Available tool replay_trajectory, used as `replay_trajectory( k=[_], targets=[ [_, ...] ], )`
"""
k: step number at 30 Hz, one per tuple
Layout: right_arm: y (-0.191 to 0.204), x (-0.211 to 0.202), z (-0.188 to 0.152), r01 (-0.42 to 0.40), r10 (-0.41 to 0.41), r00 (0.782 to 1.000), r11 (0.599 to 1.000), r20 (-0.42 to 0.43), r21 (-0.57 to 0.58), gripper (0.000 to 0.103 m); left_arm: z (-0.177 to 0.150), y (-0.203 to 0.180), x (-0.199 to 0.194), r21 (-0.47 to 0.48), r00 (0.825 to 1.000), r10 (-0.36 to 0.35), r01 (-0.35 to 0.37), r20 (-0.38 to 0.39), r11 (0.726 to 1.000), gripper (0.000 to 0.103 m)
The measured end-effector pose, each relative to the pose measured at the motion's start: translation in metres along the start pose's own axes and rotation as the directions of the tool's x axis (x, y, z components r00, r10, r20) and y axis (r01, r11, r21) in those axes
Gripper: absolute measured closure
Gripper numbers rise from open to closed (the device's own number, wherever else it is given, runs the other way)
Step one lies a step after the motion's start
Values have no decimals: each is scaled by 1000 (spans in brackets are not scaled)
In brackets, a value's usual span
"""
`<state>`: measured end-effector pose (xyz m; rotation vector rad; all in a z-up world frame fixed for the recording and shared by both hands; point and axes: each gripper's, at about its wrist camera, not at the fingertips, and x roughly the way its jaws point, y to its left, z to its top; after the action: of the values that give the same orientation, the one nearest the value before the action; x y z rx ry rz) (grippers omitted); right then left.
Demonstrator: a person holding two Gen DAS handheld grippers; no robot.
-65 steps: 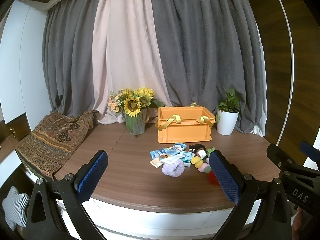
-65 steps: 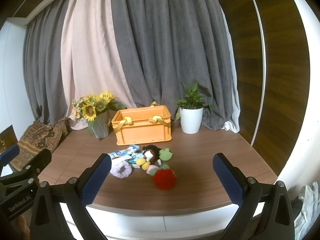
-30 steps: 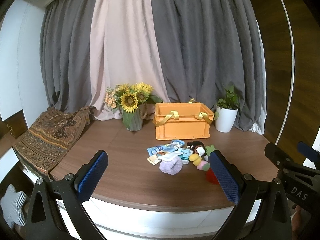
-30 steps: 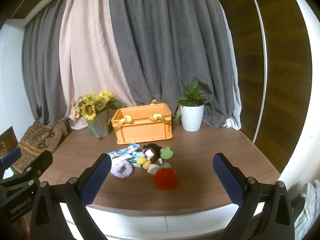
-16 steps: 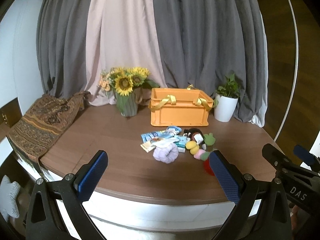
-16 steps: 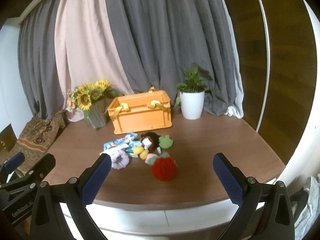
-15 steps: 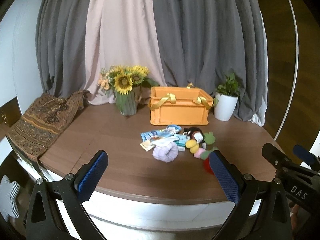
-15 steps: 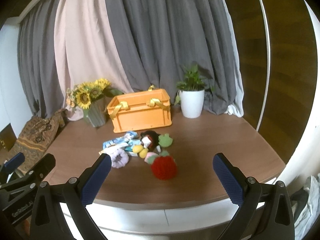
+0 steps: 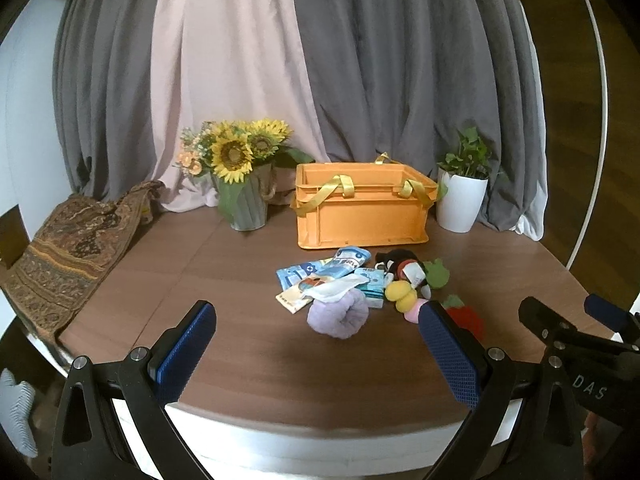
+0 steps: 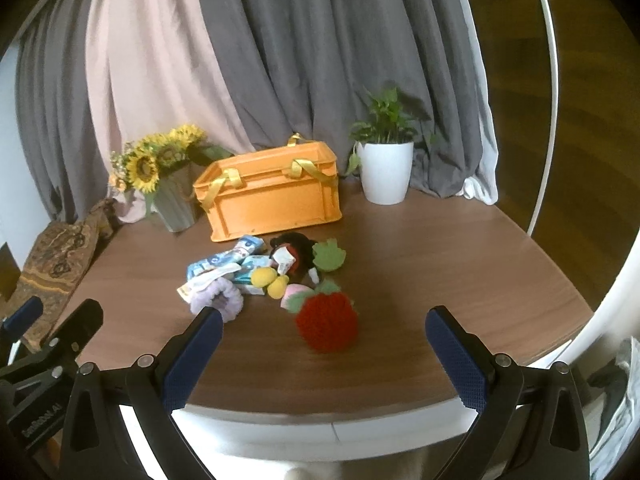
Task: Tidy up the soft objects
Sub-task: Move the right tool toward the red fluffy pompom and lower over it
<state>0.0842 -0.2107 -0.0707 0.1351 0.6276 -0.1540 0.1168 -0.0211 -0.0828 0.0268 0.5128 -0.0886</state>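
Observation:
A pile of soft things lies mid-table: a purple scrunchie (image 9: pixel 338 314) (image 10: pixel 218 298), blue patterned socks (image 9: pixel 320 270) (image 10: pixel 224 260), a yellow plush (image 9: pixel 400 294) (image 10: pixel 270 280), a black plush (image 9: pixel 402 266) (image 10: pixel 294 254), a green frog plush (image 9: pixel 436 274) (image 10: pixel 329 255) and a red knitted strawberry (image 10: pixel 326 322) (image 9: pixel 466 318). Behind them stands an orange crate (image 9: pixel 362 208) (image 10: pixel 272 196) with yellow ribbon handles. My left gripper (image 9: pixel 316 350) is open, short of the scrunchie. My right gripper (image 10: pixel 324 360) is open, just short of the strawberry. Both are empty.
A vase of sunflowers (image 9: pixel 244 176) (image 10: pixel 160 176) stands left of the crate, a white potted plant (image 9: pixel 462 192) (image 10: pixel 386 164) to its right. A patterned cloth (image 9: pixel 76 240) hangs over the table's left edge. Curtains close the back. The table's white front rim (image 10: pixel 320 428) lies below my fingers.
Both grippers have moved forward and tipped down toward the table; the pile and the crate look larger and closer. Both stay open.

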Motion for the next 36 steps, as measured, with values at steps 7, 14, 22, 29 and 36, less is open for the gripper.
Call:
replay_trajectory(
  k=[7, 14, 22, 29, 36],
  targets=[
    [9, 46, 2, 44, -44, 998, 999, -39, 6, 0, 8, 5, 52, 27, 999, -21, 22, -38, 999, 0],
    [14, 96, 0, 77, -72, 990, 997, -123, 31, 0, 13, 9, 99, 63, 994, -53, 59, -93, 996, 3],
    [20, 137, -5, 128, -115, 975, 990, -189, 54, 0, 13, 15, 140, 80, 987, -69, 81, -146, 993, 12],
    [25, 164, -14, 166, -146, 957, 984, -252, 60, 1, 14, 16, 169, 82, 977, -113, 129, -179, 988, 23],
    [22, 179, -18, 228, -200, 942, 971, -271, 75, 1, 9, 12, 191, 73, 963, -165, 184, -212, 980, 27]
  ],
)
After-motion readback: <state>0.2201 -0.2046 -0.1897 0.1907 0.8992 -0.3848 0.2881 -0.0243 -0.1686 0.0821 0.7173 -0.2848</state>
